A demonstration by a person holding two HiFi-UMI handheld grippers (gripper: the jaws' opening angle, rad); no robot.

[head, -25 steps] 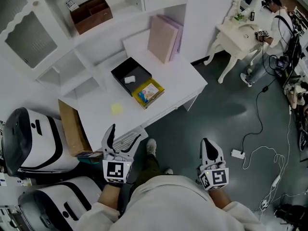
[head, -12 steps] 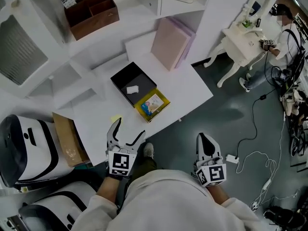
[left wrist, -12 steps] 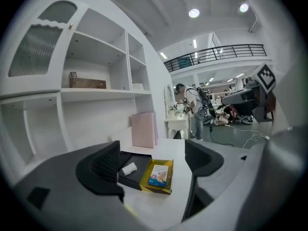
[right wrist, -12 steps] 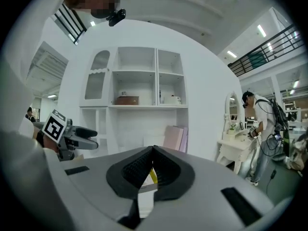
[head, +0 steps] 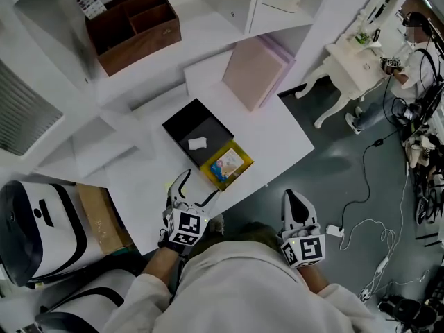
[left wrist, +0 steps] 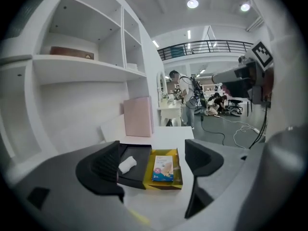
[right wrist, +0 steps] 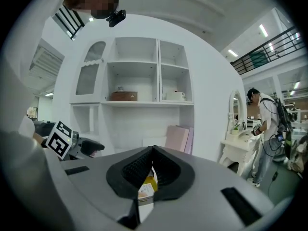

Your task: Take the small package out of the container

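We are at the approach. Our left gripper (head: 199, 184) hovers at the edge of the tabletop (head: 277, 127), fingers spread and empty. The small package (head: 227, 165) lies in the yellow box (head: 211, 175) just ahead. Our right gripper (head: 295, 201) hangs clenched on nothing. Next we must reach forward and straddle the package.

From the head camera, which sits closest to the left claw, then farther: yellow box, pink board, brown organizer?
1. Yellow box, on the desk just ahead of the left gripper.
2. Pink board, at the desk's back, to the right.
3. Brown organizer, up on the shelf, to the left.
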